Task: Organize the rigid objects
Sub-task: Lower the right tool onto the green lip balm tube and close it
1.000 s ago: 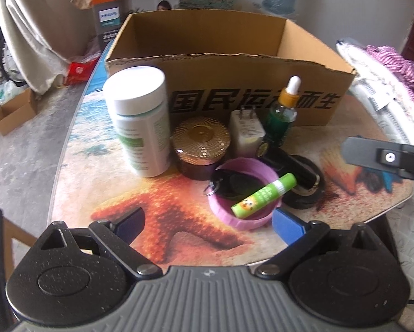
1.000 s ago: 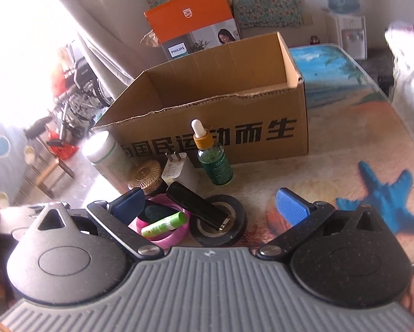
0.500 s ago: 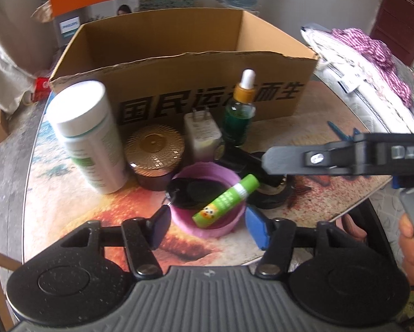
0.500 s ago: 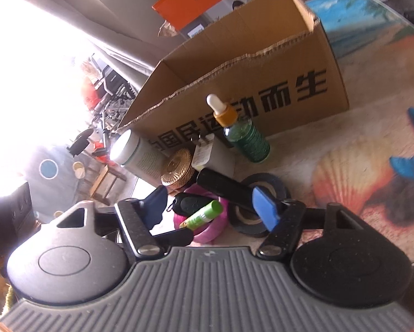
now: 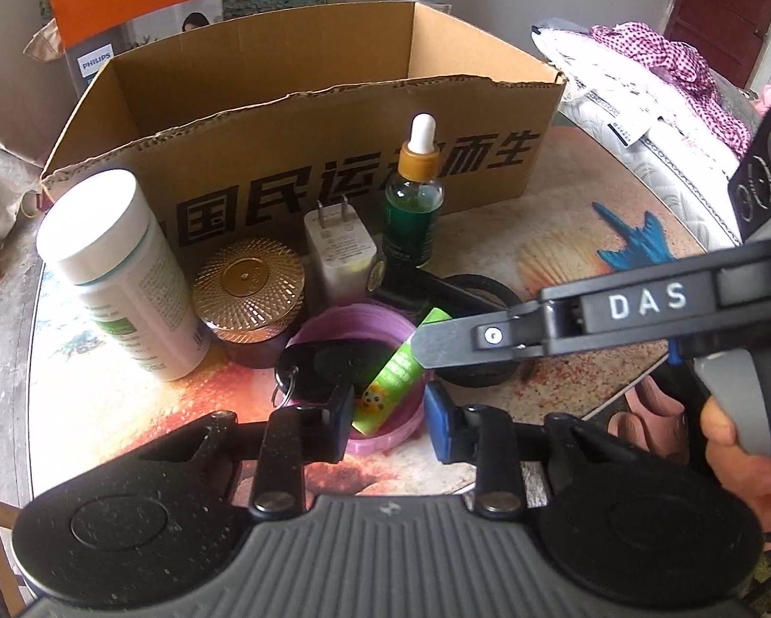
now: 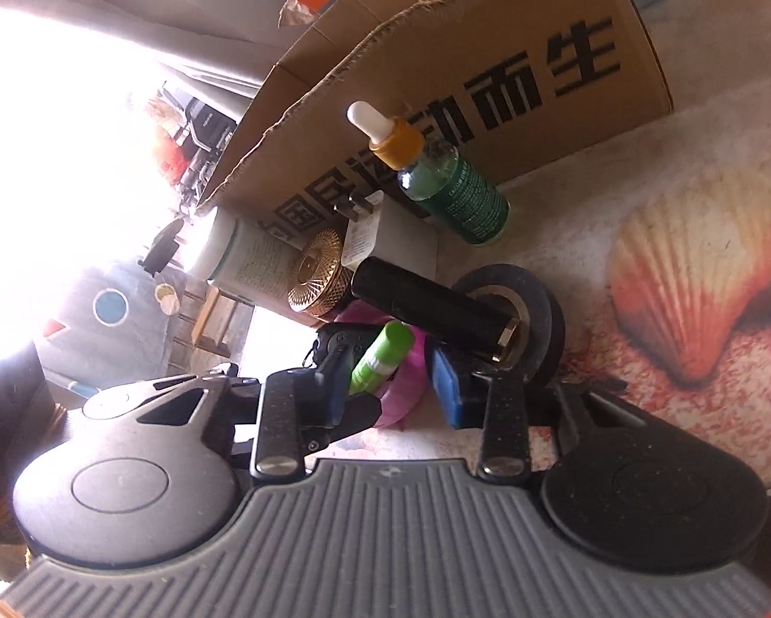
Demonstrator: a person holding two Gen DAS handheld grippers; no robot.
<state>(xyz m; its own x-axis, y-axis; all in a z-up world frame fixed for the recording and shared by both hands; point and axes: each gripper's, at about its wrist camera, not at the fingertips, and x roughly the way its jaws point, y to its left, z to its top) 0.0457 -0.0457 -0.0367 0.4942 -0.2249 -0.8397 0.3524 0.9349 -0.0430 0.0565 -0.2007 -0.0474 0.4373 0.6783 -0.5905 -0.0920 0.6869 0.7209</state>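
As both grippers close on the cluttered table, the green lip balm tube lies slanted across the pink bowl, its near end between the parted fingers of the left gripper. The right gripper, also spread, straddles the tube from the side.

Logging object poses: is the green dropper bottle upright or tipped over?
Upright. The dropper bottle stands on the table, white bulb on top, before the cardboard box.
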